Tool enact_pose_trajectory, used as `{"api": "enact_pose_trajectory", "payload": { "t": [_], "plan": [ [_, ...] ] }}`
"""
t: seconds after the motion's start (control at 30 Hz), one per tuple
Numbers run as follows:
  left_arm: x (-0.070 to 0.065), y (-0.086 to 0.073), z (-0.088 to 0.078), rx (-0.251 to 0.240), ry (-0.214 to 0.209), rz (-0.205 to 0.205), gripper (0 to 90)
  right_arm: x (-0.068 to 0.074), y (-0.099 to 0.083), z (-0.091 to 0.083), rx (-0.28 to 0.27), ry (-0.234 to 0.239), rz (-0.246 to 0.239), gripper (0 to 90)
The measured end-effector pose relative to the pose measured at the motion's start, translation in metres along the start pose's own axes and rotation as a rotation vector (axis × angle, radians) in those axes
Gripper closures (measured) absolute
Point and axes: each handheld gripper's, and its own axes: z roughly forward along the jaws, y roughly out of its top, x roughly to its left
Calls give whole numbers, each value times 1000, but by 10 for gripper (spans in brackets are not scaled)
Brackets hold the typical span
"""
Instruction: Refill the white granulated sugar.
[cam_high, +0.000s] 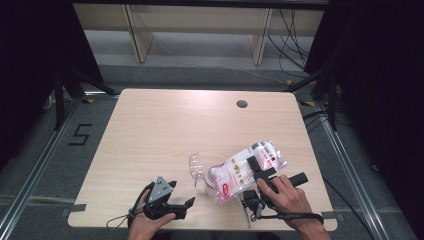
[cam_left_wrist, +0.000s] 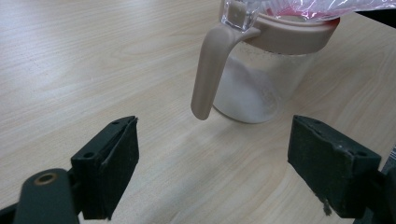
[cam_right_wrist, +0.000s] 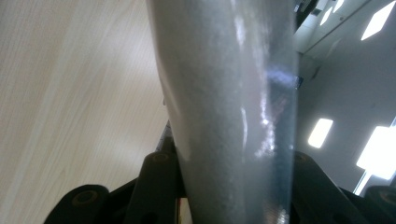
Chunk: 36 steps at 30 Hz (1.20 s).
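The tabletop (cam_high: 165, 125) carries little: near its front edge stands a clear jar (cam_left_wrist: 254, 88) with a beige collar and handle, its hinged clear lid (cam_high: 196, 167) flipped open to the left. Tipped over the jar's mouth is a plastic bag (cam_high: 245, 170) of white granules, printed in red, its lower end resting on the collar.

The pour looks partly done. In the left gripper view a slanted heap of white powder lies in the bottom of the jar, filling perhaps the lower third, while the bag looks plump and well stocked. So most of the filling seems left, and after it the bag has to come away and the lid go down.

The right gripper (cam_high: 261, 172) pinches the bag across its middle; in the right gripper view the granule-filled plastic runs up between the two black jaws, which press on it from both sides. The left gripper (cam_left_wrist: 229, 168) is spread wide with nothing between its jaws, held low just short of the jar's handle (cam_left_wrist: 210, 74).

The high view gives the layout and the lid. The left gripper view alone gives the powder level. The right gripper view confirms the grip, and looks past the bag to ceiling lights (cam_right_wrist: 320, 133).
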Motion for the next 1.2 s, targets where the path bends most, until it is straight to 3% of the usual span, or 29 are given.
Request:
{"api": "enact_pose_trajectory", "payload": {
  "t": [0.27,0.57,0.63,0.67,0.77,0.83,1.0,1.03,1.07,1.1,1.2],
  "plan": [
    [0,0,0,-1,0,-1,162,0,0,0,-2,4,-12,708],
    [0,0,0,0,0,0,162,3,0,-1,6,-5,12,716],
    [0,0,0,0,0,0,162,-1,1,0,-13,-12,-49,717],
    [0,0,0,0,0,0,162,2,0,-1,-1,-7,-4,718],
    [0,0,0,-2,-5,-1,162,2,0,-1,-1,-7,-7,721],
    [0,0,1,-2,-8,0,162,-1,1,0,-12,-9,-57,722],
    [1,0,0,1,-6,4,162,1,1,-1,-3,-12,-32,725],
    [1,0,0,2,-6,5,162,2,0,-1,3,-11,-8,726],
    [1,0,0,2,-6,5,162,2,0,-1,3,-11,-8,726],
    [1,0,0,2,-6,4,162,-1,1,-1,-5,-13,-49,728],
    [1,0,0,2,-6,6,161,0,1,-1,0,-14,-35,729]
  ]
}}
